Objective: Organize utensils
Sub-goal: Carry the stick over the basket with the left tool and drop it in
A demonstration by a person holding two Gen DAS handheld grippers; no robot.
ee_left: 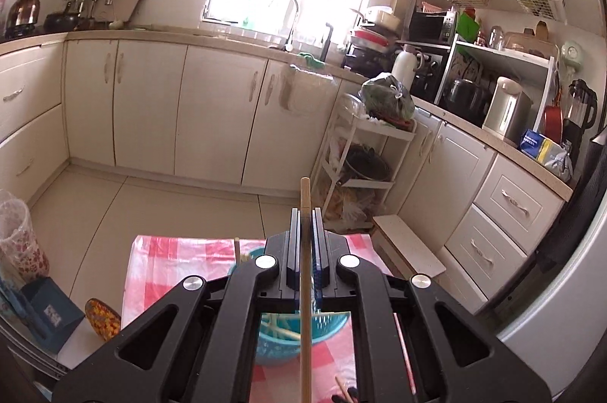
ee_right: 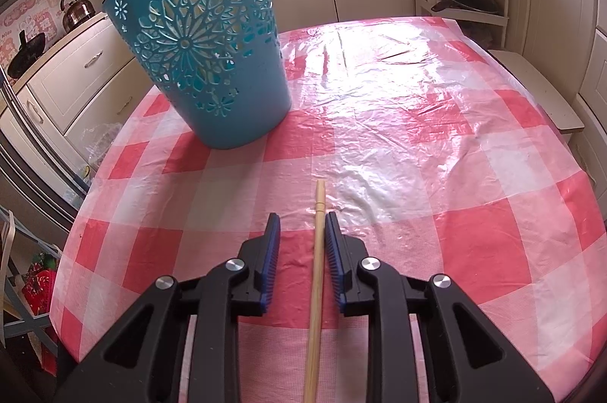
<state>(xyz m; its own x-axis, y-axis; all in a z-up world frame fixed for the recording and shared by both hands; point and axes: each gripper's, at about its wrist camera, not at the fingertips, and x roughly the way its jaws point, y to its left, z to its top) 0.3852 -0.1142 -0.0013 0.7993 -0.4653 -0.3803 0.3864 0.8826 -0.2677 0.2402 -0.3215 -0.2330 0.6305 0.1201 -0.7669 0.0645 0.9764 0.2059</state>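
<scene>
In the left wrist view, the left gripper [ee_left: 305,213] is clenched on a slim, round wooden chopstick [ee_left: 305,198], whose pale tip pokes up past the black fingers with blue ribbed pads. It is held above a turquoise plastic basket [ee_left: 280,346] that already has several light sticks inside, standing on a table [ee_left: 170,258] covered with a glossy red-and-white checked plastic cloth. Beyond lie a beige tiled floor, cream cabinets [ee_left: 151,107], a sink tap under a bright window, and a white shelf trolley [ee_left: 360,156] crowded with bags. In the right wrist view, the right gripper [ee_right: 302,215] is released, its fingers parted on either side of another wooden chopstick [ee_right: 316,270] lying flat on the crinkled, shiny cloth, without touching it. The basket [ee_right: 205,54], tapered with cut-out flower patterns, stands upright on the table's far left, well apart from this chopstick.
</scene>
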